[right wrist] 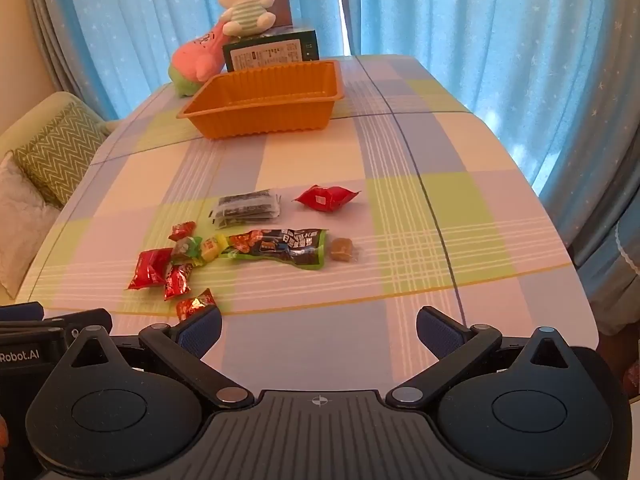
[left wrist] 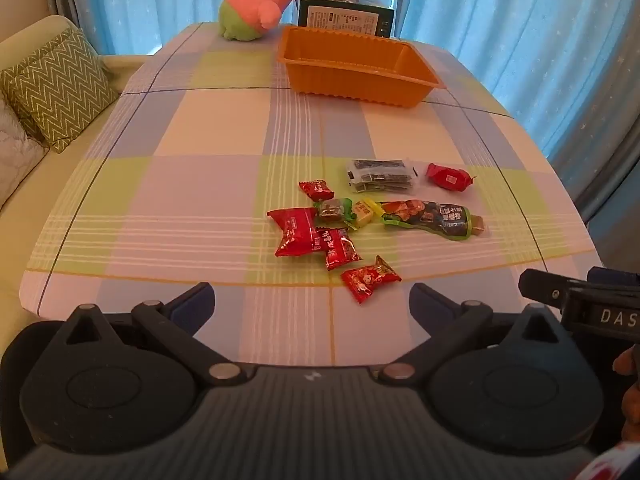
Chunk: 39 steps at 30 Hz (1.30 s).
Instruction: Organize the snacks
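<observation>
Hovering with jaws apart, left gripper [left wrist: 312, 300] and right gripper [right wrist: 319, 324] face scattered snacks [left wrist: 352, 220] before the orange tray [left wrist: 352, 80]

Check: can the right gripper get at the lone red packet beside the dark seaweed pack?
Probably yes. The right gripper is open and empty, and the red packet lies apart from the seaweed pack, with bare tablecloth between.

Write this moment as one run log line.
left hand-held gripper open | right hand-held gripper open | snacks on table | orange tray empty

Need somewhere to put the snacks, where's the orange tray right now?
The orange tray sits at the table's far end, in front of the dark box and plush toys, beyond the snack pile.
</observation>
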Tool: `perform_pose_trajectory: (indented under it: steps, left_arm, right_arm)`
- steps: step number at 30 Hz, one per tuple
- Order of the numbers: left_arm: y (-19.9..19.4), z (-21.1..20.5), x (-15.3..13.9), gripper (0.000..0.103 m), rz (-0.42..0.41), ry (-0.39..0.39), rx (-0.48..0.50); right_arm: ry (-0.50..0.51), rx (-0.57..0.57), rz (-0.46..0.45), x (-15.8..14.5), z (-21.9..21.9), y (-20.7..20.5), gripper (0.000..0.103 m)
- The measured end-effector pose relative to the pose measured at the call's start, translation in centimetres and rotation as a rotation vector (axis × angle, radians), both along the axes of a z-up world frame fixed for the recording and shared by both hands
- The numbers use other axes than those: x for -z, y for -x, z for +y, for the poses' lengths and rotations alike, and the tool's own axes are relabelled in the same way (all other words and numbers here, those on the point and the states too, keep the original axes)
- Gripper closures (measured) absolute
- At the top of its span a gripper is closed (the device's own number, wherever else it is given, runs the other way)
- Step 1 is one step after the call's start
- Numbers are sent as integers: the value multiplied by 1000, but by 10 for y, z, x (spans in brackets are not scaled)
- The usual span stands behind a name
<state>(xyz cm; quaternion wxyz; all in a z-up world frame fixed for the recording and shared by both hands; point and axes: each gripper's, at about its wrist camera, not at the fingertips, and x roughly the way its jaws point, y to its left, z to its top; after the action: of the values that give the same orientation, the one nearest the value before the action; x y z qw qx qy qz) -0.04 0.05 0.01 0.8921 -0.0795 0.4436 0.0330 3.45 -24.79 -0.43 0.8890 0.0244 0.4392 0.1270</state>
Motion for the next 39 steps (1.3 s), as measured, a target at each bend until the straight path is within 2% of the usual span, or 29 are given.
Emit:
perform_pose_trajectory:
  steps: [2, 4, 12, 39]
  left_arm:
    - [1, 1, 0, 0, -3, 6, 7]
    - [-11, -5, -1, 0, 39, -26, 18]
    - [-4, 5, -5, 1, -9, -2, 2]
    - [-3, 5, -9, 1, -9, 15, 2]
  right_arm:
    - [-10, 0, 6, 1, 1, -1, 0]
    - [-22, 3, -1, 4, -3, 1, 0]
    - [20, -10, 16, 0, 5, -2, 0]
    - [31, 2, 6, -5, 2, -4, 0]
